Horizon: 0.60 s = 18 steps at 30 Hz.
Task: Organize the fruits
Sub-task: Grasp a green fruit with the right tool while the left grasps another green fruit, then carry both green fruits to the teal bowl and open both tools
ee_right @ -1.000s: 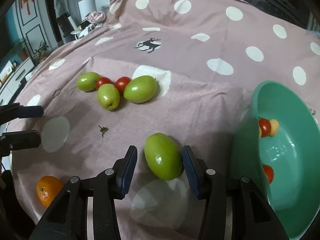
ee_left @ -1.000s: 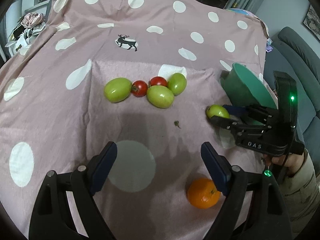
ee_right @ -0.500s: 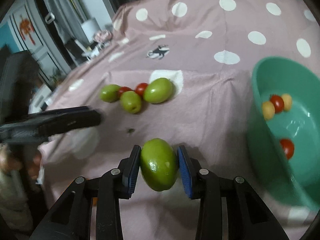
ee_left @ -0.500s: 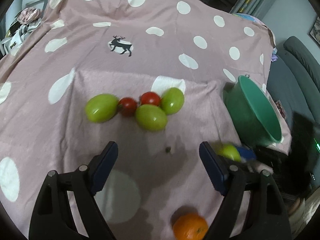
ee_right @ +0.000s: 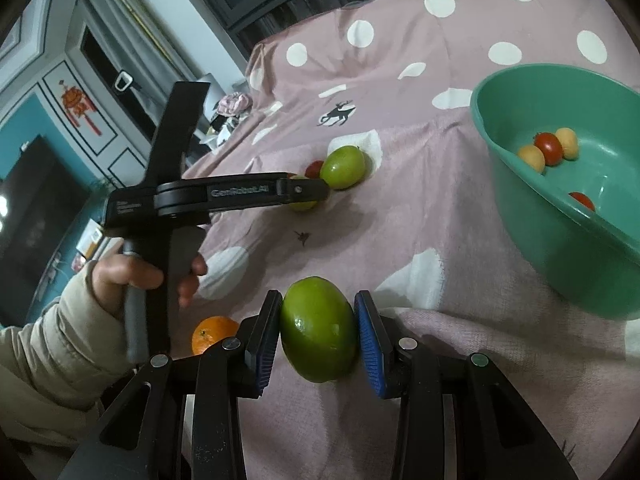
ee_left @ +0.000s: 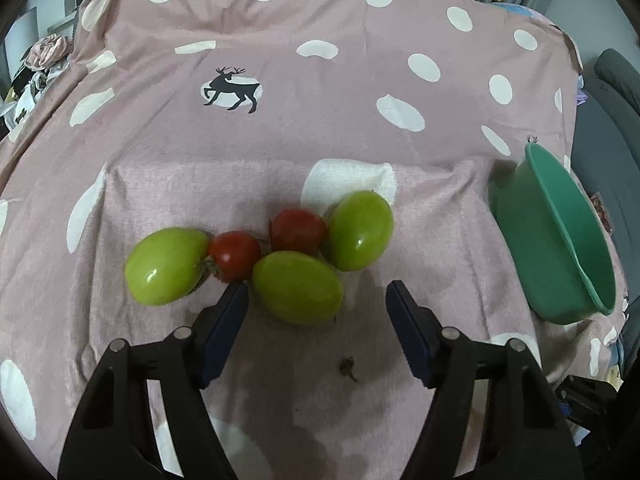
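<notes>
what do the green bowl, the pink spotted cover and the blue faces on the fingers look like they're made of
Green bowl: probably plastic, with a smooth semi-gloss wall, a thin moulded rim and soft highlights inside.
Pink spotted cover: woven fabric with a matte finish; it creases, and a fine weave shows near the fruit.
Blue faces on the fingers: likely ribbed rubber or soft plastic, matte, with fine ridges visible; the look alone cannot settle which.

Two wrist fisheyes, both looking out along their own fingers over the same pink polka-dot cloth (ee_left: 280, 140).

My left wrist camera is sitting close and low, facing the fruit cluster (ee_left: 296, 286) head-on, with the green bowl (ee_left: 560, 248) at its right edge. My right wrist camera is looking from farther right and nearer the bowl (ee_right: 560, 240), angling left across the cloth (ee_right: 400, 216). Both are sharing the cluster (ee_right: 342, 167), the deer print (ee_left: 232, 89) (ee_right: 337, 112) and the bowl; the right view is also catching the left gripper (ee_right: 312, 196) side-on.
</notes>
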Motion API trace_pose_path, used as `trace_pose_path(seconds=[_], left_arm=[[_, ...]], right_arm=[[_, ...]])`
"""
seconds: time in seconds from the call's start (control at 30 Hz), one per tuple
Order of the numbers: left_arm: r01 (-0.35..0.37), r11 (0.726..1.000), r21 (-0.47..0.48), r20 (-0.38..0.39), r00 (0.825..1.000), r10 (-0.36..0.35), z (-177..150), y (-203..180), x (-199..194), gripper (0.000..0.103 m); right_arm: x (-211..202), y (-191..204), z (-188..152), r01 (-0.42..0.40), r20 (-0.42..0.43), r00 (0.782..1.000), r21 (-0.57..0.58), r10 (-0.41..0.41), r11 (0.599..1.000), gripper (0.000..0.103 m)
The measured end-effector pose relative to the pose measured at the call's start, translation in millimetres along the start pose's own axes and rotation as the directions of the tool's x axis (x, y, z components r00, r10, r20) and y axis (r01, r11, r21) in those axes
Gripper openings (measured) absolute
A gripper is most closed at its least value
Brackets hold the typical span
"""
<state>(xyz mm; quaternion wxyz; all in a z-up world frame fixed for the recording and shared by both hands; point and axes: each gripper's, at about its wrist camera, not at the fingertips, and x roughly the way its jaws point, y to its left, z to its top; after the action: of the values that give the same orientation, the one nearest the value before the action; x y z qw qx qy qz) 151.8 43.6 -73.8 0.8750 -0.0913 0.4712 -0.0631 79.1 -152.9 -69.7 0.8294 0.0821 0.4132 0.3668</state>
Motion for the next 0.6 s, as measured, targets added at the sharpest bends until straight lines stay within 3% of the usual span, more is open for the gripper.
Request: trace_pose_path(seconds=[0.1,0.23,0.6], left_arm=[[-0.013,1.0,-0.008,-0.008,1.0,0.012,3,-2,6,0.065],[-0.034,0.999,-0.01,-0.009,0.999,0.034,5,-2,13,0.038],[-0.026,1.0,0.002,0.001,1.0,0.026,-2,0,-1,0.038]], right_arm=[[2,0,-1,-0.018,0.003,1.0,0.0,0.018,1.0,0.039],[4,3,-4,-0.026,0.008,1.0,-0.002,0.026,1.0,0.039],[3,2,-7,-0.052,0.025,0.998,-0.004,0.052,0.999,0.039]])
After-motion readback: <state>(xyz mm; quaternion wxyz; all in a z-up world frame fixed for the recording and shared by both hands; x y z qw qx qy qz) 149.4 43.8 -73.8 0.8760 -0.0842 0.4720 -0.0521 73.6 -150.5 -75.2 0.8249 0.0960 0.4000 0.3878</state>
